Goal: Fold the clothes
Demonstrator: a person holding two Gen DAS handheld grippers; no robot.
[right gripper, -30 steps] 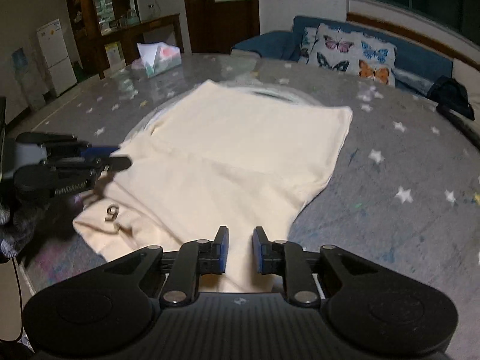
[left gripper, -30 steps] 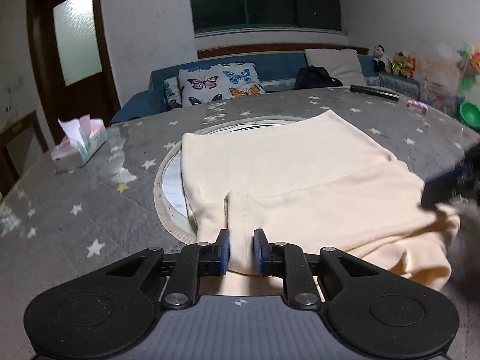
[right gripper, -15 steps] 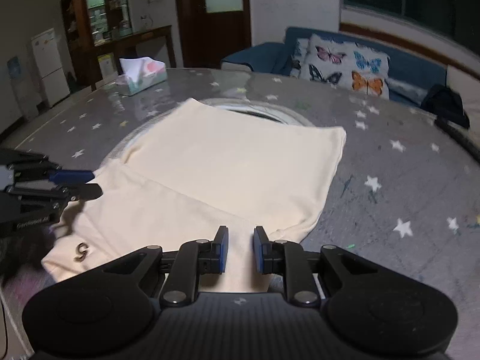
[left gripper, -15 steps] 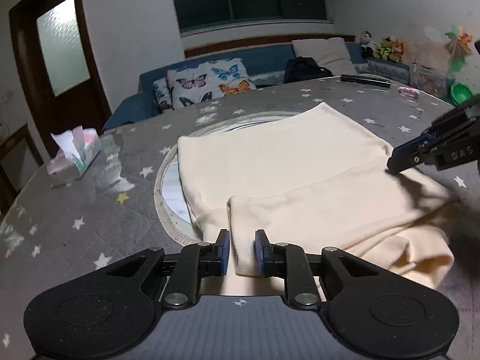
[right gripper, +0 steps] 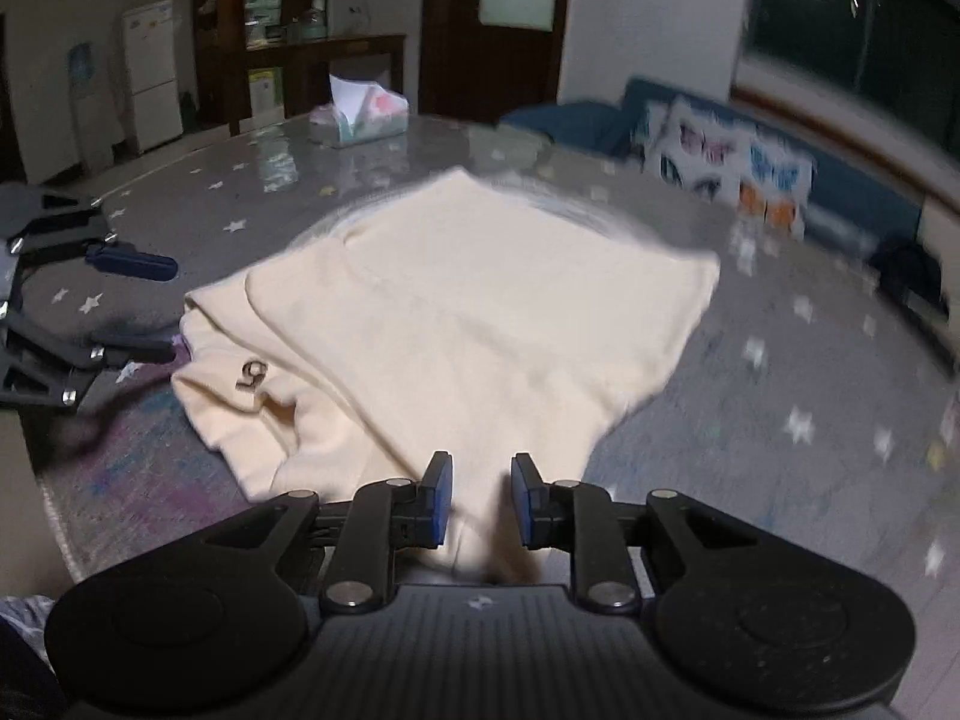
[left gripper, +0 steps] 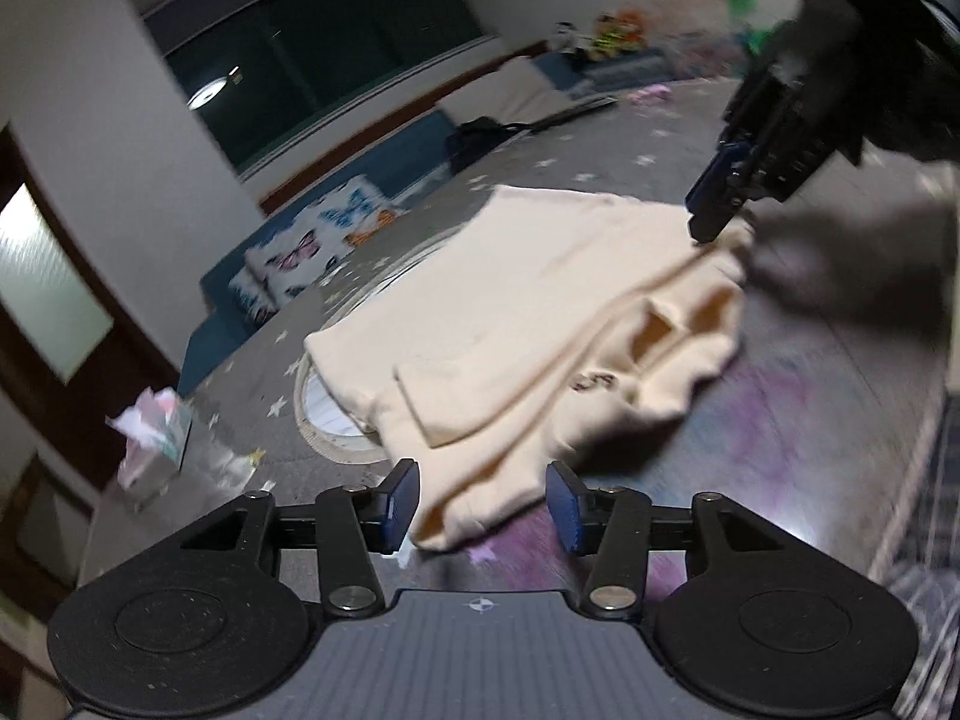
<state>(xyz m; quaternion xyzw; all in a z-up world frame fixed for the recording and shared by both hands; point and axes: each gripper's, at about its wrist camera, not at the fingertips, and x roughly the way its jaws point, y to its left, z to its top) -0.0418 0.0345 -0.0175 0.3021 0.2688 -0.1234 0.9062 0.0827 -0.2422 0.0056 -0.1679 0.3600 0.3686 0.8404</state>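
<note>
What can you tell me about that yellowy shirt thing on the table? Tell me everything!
The cream garment looks like soft knit cloth, plain except for a small dark mark near one edge. It lies partly folded on the grey star-patterned table, one layer flat over another, with looser, rumpled folds along the near side. Part of it covers a round pale inset in the tabletop. The right gripper has cloth between its slightly parted jaws; the left gripper is open at a corner.
</note>
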